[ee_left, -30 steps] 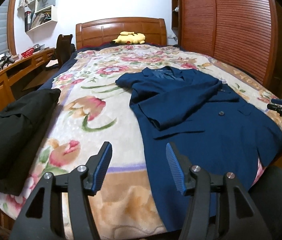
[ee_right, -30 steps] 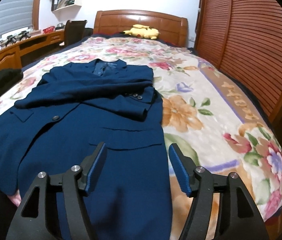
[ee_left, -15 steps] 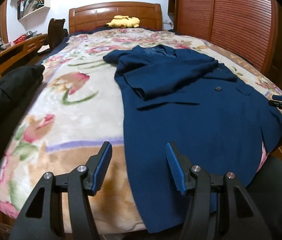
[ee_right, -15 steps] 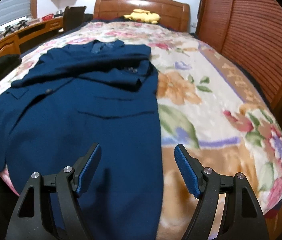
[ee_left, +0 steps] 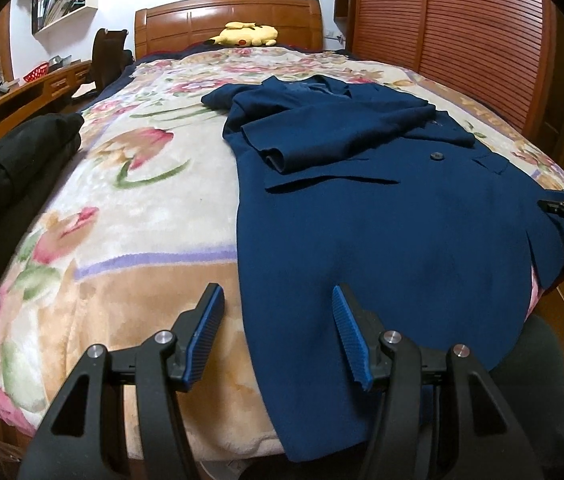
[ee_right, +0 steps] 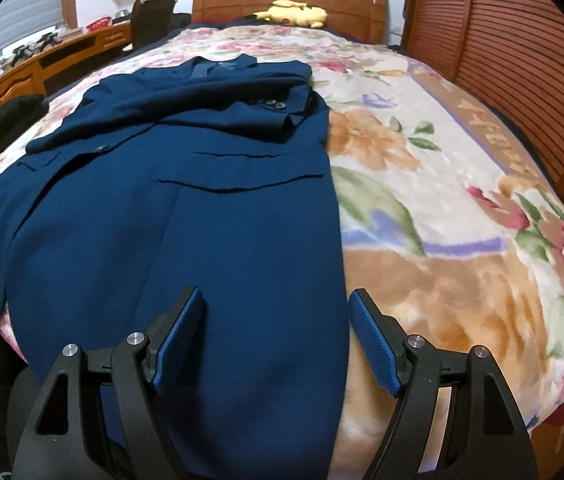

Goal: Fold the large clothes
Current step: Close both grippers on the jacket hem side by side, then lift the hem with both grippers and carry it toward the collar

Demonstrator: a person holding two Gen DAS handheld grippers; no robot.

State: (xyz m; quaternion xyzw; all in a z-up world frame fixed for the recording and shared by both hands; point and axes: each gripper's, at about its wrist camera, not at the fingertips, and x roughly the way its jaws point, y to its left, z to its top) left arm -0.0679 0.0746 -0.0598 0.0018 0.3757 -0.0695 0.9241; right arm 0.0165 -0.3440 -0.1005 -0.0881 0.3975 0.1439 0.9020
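Hanging over the foot of the bed point(ee_left: 130, 208), the jacket point(ee_left: 382, 232) lies flat on the floral blanket point(ee_right: 462, 208), its hem cut off below both views and one sleeve folded across the chest. The left hand-held gripper point(ee_left: 278, 332) is spread over the jacket's left edge, pinching nothing; the right hand-held gripper point(ee_right: 276, 336) is spread over the opposite edge, also empty. Compared with a second ago, both have sunk closer to the cloth, and the right one's jaws stand slightly wider.

Navy jacket point(ee_left: 382, 216) lies flat on the bed (sleeves folded across chest).
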